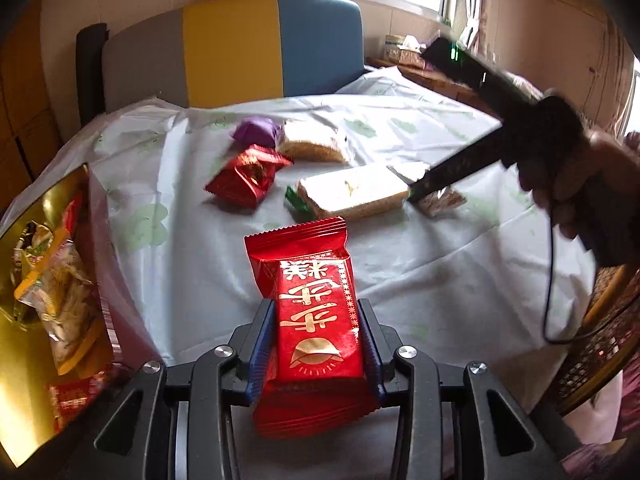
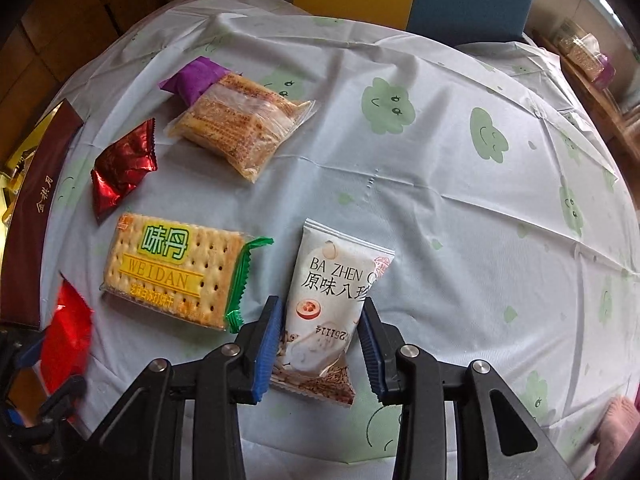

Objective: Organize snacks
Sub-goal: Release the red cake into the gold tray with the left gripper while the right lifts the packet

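Note:
My left gripper (image 1: 316,312) is shut on a red cake packet (image 1: 316,316) with gold characters, held above the table. My right gripper (image 2: 320,320) straddles a white Ba Zhen packet (image 2: 332,300) lying on the tablecloth; the jaws stand close on both sides of it but a small gap shows. On the table lie a Weidan cracker pack (image 2: 168,272), a crumpled red packet (image 2: 120,168), a clear pack of brown biscuits (image 2: 240,128) and a purple packet (image 2: 196,78). A gold box (image 1: 44,280) with a maroon wall (image 2: 36,216) holds several snacks at the left.
The round table has a pale cloth (image 2: 440,184) with green smiley clouds. A grey, yellow and blue chair back (image 1: 232,48) stands behind it. A wicker chair (image 1: 600,340) is at the right. The right gripper's handle and hand (image 1: 560,152) reach in over the table.

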The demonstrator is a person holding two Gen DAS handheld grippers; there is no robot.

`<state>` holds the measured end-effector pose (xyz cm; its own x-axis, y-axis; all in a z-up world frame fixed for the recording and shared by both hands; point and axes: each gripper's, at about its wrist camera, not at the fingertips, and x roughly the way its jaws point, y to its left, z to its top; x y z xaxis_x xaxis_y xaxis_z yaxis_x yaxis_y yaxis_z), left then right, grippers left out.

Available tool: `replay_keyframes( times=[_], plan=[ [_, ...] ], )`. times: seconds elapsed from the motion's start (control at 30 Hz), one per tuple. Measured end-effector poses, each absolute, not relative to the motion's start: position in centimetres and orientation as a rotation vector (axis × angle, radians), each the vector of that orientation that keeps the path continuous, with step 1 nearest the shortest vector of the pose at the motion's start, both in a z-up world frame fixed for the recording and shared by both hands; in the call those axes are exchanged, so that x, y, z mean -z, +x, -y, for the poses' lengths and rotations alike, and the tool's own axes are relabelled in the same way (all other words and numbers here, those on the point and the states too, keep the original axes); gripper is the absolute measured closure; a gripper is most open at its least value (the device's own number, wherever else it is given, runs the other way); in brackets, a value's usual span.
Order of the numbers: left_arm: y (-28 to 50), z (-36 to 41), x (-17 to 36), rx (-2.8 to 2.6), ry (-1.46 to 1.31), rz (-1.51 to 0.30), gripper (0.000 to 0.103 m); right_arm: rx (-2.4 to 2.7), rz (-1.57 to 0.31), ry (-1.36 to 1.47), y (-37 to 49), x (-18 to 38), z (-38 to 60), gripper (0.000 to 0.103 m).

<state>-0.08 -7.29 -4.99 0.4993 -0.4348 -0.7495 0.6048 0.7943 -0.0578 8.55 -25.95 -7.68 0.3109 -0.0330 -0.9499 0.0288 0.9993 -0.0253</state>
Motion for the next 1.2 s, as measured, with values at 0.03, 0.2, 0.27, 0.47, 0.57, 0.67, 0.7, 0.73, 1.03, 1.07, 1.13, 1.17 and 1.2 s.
replay_keyframes(
  times=[0.03, 0.2, 0.27, 0.47, 0.57, 0.67, 0.7, 0.73, 1.03, 1.07, 1.13, 1.17, 1.2],
  plan=[
    [-0.1, 6.8, 4.3, 0.640, 0.197, -0.835, 0.063, 0.042, -1.253, -0.010, 8.7, 7.5, 25.6, 0.064],
    [0.4, 3.0, 0.1, 0.609, 0.043, -0.789, 0.063, 0.044, -1.249, -0.020, 8.7, 7.8, 25.0, 0.064],
    [1.2, 0.5, -1.1, 0.551, -0.029, -0.788, 0.063, 0.044, -1.248, -0.023, 8.5, 7.7, 25.0, 0.064],
    [4.2, -8.6, -1.1, 0.263, -0.238, -0.860, 0.063, 0.041, -1.244, -0.044, 8.4, 7.5, 24.8, 0.064],
    [5.7, -12.3, 0.9, 0.145, -0.347, -0.943, 0.063, 0.039, -1.243, -0.052, 8.3, 7.3, 24.6, 0.064],
    [6.9, -15.2, 2.9, 0.069, -0.485, -1.014, 0.063, 0.039, -1.242, -0.052, 8.3, 7.3, 24.6, 0.064],
    [6.9, -15.6, 3.4, 0.052, -0.503, -1.026, 0.063, 0.039, -1.242, -0.052, 8.3, 7.3, 24.6, 0.064],
    [7.3, -16.0, 3.8, 0.035, -0.521, -1.047, 0.063, 0.039, -1.241, -0.051, 8.3, 7.3, 24.6, 0.064],
    [9.3, -16.0, 5.6, 0.012, -0.527, -1.129, 0.057, 0.037, -1.234, -0.070, 8.2, 7.2, 24.4, 0.064],
    [9.3, -15.9, 5.6, 0.016, -0.525, -1.123, 0.056, 0.036, -1.235, -0.072, 8.2, 7.2, 24.4, 0.064],
    [9.2, -15.7, 5.2, 0.011, -0.492, -1.108, 0.047, 0.033, -1.235, -0.077, 8.2, 7.2, 24.4, 0.064],
    [9.1, -15.7, 5.0, 0.009, -0.476, -1.099, 0.043, 0.033, -1.234, -0.079, 8.1, 7.2, 24.3, 0.064],
    [9.1, -15.9, 4.7, 0.008, -0.469, -1.092, 0.043, 0.032, -1.234, -0.083, 8.1, 7.1, 24.3, 0.064]
  ],
)
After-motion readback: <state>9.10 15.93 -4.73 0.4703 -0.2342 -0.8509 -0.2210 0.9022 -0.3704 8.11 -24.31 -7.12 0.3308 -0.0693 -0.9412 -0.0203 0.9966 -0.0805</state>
